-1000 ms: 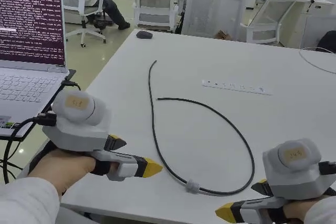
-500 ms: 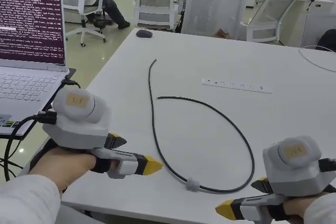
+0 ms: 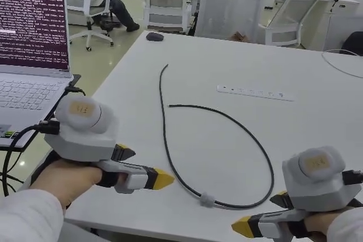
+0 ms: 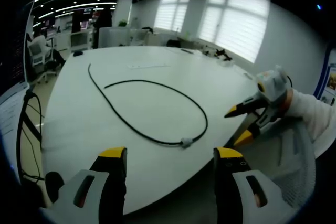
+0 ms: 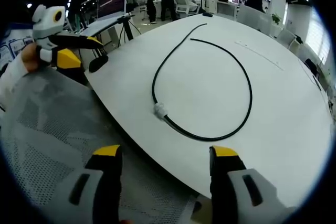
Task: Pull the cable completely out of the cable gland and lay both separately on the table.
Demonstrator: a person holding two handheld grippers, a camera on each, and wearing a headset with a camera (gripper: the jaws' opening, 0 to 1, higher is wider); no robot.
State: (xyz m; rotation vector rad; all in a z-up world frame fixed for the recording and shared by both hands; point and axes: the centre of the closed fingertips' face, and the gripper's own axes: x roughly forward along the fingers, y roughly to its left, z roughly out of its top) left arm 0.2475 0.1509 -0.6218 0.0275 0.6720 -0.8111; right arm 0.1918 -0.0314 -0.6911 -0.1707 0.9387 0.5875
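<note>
Cable (image 4: 205, 121) looped on table (image 4: 157, 109), cable gland (image 4: 185, 142) on it, left hand-held gripper (image 4: 169, 153) spread

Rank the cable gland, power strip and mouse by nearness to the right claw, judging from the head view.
1. Cable gland, just left of the right claw.
2. Power strip, farther back, middle.
3. Mouse, far edge, to the left.
</note>
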